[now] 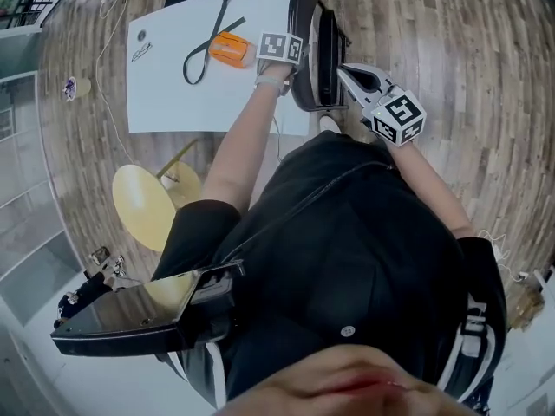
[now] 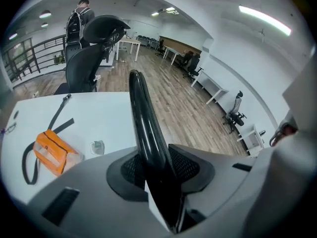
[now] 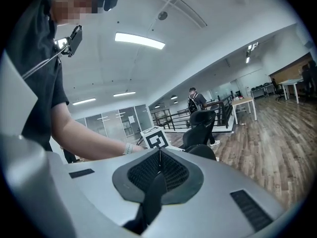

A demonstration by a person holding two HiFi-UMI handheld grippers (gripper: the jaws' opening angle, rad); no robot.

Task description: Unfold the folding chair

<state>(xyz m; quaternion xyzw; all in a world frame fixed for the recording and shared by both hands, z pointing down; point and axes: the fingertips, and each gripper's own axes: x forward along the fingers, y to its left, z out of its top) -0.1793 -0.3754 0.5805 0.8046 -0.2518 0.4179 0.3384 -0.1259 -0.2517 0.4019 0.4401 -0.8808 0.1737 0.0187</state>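
Note:
The folded black chair (image 1: pixel 314 48) stands upright on the wooden floor, leaning against the edge of the white table (image 1: pixel 173 85). My left gripper (image 1: pixel 299 55) reaches it from the table side. In the left gripper view the chair's glossy black rim (image 2: pixel 143 118) runs up between the two pads, and my left gripper (image 2: pixel 154 158) is shut on it. My right gripper (image 1: pixel 344 72) hovers just right of the chair, pointing at it but not touching. In the right gripper view my right gripper (image 3: pixel 159 155) is shut with nothing between its pads.
An orange pouch (image 1: pixel 231 50) with a black strap lies on the table near the left gripper. A yellow round stool (image 1: pixel 143 202) stands at the person's left. A black office chair (image 2: pixel 91 58) and a person with a backpack (image 2: pixel 79 19) are beyond the table. Wooden floor lies to the right.

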